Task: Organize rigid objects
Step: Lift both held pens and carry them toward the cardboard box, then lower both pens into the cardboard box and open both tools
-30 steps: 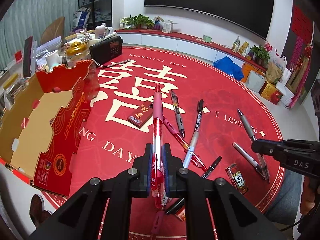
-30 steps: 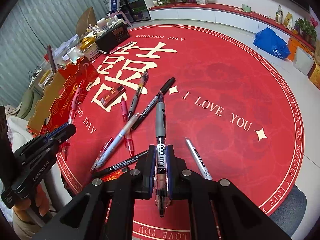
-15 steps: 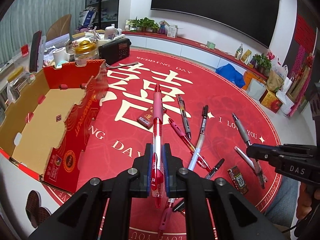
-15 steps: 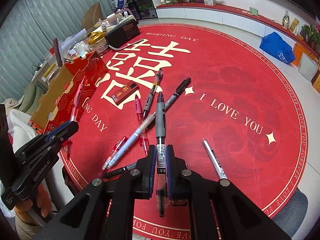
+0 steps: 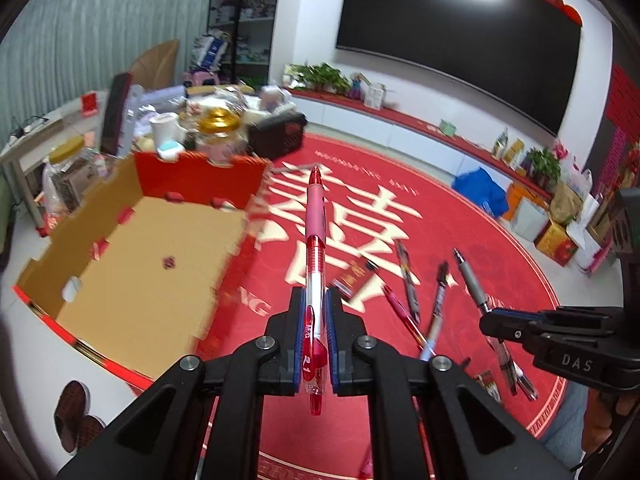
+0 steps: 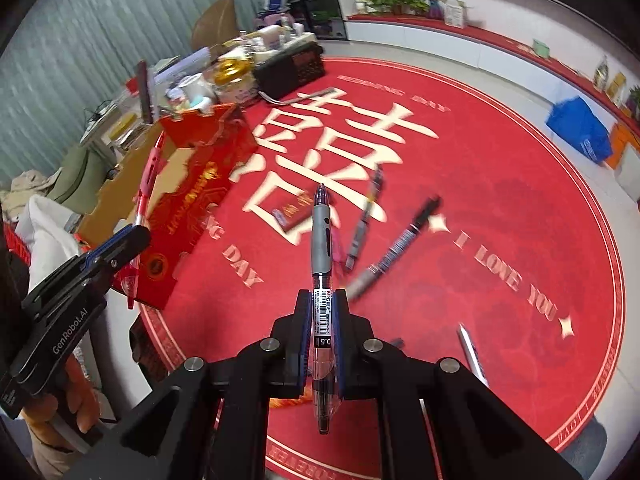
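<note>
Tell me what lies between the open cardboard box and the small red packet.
Only bare red mat between cardboard box and red packet, in the right wrist view.

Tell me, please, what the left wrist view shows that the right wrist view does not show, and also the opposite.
Only the left wrist view shows the bare floor of the cardboard box, the big dark screen on the wall, and the left gripper shut on the red pen from close by.

Only the right wrist view shows the right gripper shut on the grey pen from close by.

Both show the red round mat, loose pens lying on it, the small red pack, and the box.
</note>
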Action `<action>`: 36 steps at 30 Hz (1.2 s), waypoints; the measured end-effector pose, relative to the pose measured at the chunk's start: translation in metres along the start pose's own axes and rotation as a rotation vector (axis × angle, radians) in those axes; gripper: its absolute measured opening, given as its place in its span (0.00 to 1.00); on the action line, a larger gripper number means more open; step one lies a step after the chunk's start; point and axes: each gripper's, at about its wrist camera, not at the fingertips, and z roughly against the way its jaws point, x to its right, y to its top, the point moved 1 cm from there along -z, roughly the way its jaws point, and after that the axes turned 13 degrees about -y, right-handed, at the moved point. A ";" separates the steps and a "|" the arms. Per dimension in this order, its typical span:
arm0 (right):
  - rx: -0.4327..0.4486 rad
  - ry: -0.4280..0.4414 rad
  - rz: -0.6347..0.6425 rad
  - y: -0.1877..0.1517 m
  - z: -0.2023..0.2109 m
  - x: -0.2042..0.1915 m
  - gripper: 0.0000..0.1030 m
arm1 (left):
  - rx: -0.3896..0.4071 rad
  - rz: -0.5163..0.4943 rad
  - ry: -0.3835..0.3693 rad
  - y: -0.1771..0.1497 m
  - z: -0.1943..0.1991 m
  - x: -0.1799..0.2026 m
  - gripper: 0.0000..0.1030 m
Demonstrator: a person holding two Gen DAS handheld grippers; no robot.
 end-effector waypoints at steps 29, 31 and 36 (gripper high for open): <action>0.026 0.306 0.193 0.095 -0.032 -0.194 0.11 | 0.071 0.207 0.326 0.028 0.039 -0.154 0.10; 0.018 0.299 0.197 0.096 -0.038 -0.197 0.11 | 0.065 0.213 0.323 0.028 0.036 -0.157 0.10; 0.015 0.273 0.200 0.099 -0.046 -0.201 0.11 | 0.056 0.225 0.314 0.030 0.030 -0.164 0.10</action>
